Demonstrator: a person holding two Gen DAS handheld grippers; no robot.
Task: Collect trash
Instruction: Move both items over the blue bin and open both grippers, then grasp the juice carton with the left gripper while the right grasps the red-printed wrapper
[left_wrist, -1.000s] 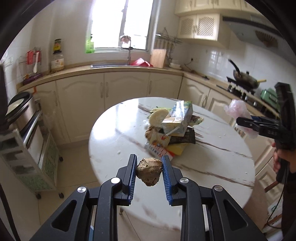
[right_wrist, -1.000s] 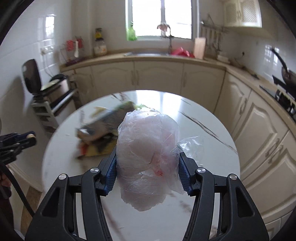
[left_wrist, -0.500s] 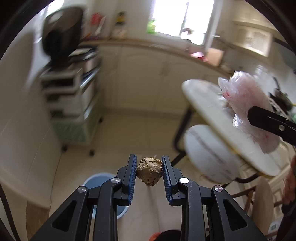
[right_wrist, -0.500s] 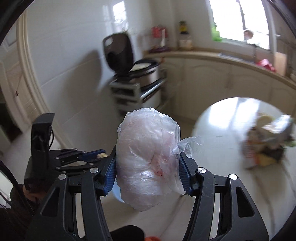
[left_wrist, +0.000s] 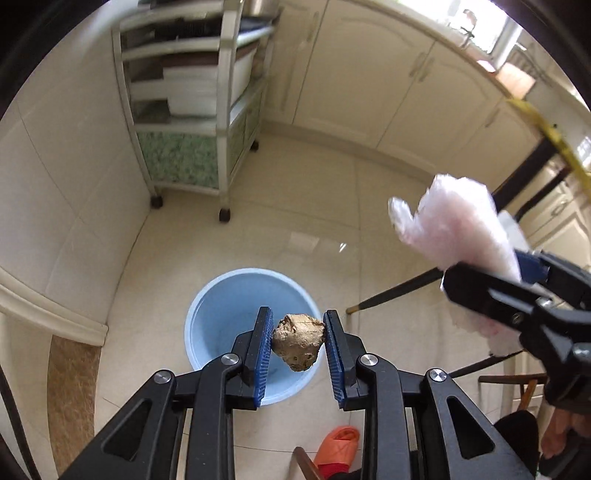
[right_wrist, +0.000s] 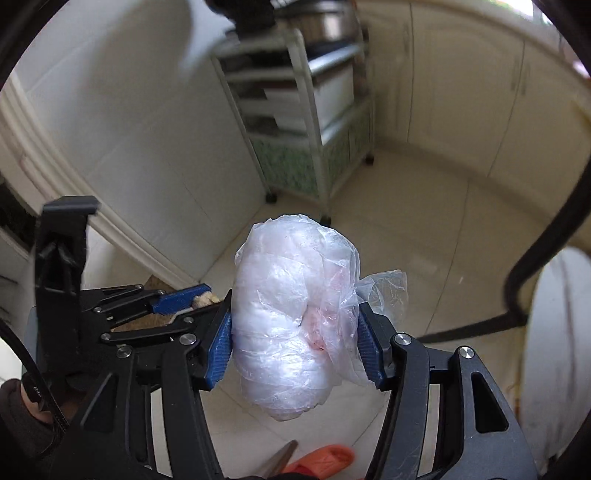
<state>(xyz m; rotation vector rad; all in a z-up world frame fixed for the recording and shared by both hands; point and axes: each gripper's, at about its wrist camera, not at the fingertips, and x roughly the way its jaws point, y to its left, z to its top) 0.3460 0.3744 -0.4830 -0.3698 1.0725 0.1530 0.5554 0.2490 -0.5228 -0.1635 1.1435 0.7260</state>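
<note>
My left gripper is shut on a brown lumpy scrap and holds it above a light blue bin on the floor. My right gripper is shut on a crumpled clear plastic bag. In the left wrist view the bag and the right gripper are to the right of the bin and higher. In the right wrist view the left gripper shows at the left; the bin is hidden there.
A white wheeled rack stands against the tiled wall beyond the bin. Cream cabinets run along the back. Dark table legs and a white stool are at the right. An orange slipper lies on the floor near me.
Both grippers have swung from the table down and left towards the floor. The blue bin now lies right under the left gripper. Both still hold their items.
</note>
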